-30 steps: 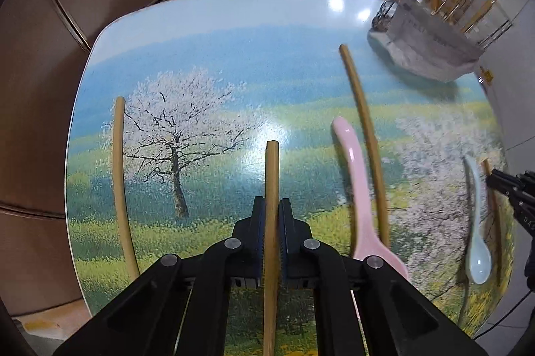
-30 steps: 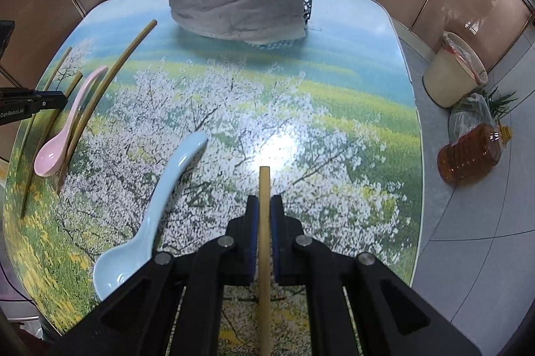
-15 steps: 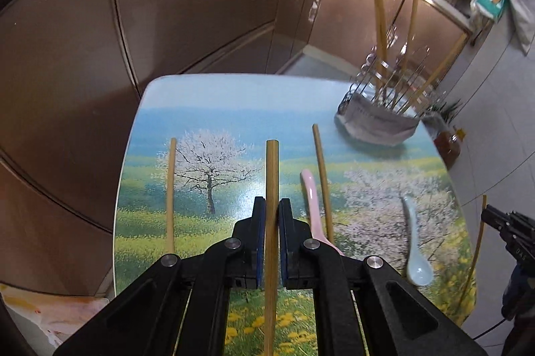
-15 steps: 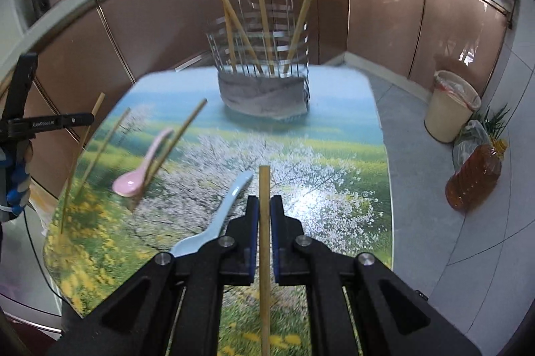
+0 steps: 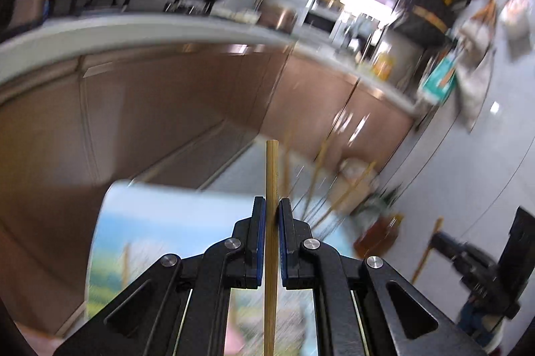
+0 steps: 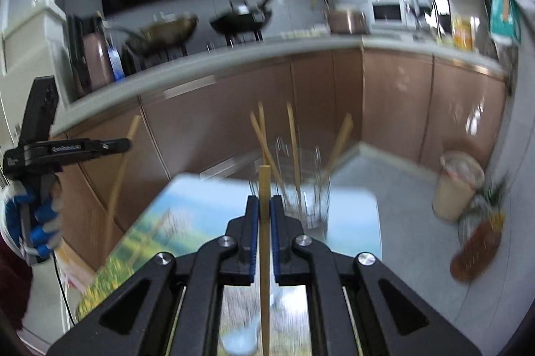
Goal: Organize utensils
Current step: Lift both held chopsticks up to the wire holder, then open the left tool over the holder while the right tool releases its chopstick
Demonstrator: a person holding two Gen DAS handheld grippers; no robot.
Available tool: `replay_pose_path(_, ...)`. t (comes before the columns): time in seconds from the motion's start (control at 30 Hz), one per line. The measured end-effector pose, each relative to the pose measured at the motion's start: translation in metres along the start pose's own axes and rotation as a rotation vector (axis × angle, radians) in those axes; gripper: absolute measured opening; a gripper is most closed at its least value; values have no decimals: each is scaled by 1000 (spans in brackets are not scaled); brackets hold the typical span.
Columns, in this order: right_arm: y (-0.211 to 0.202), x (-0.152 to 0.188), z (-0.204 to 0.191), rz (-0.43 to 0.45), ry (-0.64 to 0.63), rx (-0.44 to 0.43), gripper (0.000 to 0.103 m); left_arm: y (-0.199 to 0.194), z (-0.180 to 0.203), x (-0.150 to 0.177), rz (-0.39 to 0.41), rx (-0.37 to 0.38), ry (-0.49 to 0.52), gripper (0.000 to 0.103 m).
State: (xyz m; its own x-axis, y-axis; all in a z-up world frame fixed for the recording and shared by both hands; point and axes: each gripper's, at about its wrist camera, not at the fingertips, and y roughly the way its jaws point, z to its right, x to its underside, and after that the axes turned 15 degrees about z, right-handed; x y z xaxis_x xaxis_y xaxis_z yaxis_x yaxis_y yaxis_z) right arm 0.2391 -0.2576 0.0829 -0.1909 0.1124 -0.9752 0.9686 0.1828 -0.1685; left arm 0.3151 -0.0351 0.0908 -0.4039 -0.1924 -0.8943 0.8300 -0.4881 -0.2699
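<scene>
Left tongs clamp chopstick; right tongs clamp chopstick. Wire holder has four; more on desk.

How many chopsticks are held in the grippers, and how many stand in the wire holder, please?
Held chopsticks: 2, one clamped in the left gripper, one in the right gripper
Standing chopsticks in the wire holder: 4, as far as the blur allows
Total: 6

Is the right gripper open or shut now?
Shut: the right gripper clamps a wooden chopstick between its blue pads.
</scene>
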Motion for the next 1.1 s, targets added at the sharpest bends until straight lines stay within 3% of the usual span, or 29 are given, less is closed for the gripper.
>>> replay_pose_path(0.17,29,-58,0,124,-36,-21,6,37,28,-45,158,73,-47,6)
replay_pose_path(0.3,60,-83,9,203,-41,-17,6,72,38,-58,269,85,-74,7)
replay_pose_path(0.47,102,-81,31,250,-21,-6,6,118,35,-47,381,27,-82,7)
replay_pose_path(0.6,135,-57,52,265,18,-10,6,150,33,-12,460,-44,-45,7)
replay_pose_path(0.77,163,-10,69,248,44,-4,6,182,30,34,438,-107,-12,7)
replay_pose_path(1.1,158,29,71,201,38,9,7,190,34,69,409,-221,73,10)
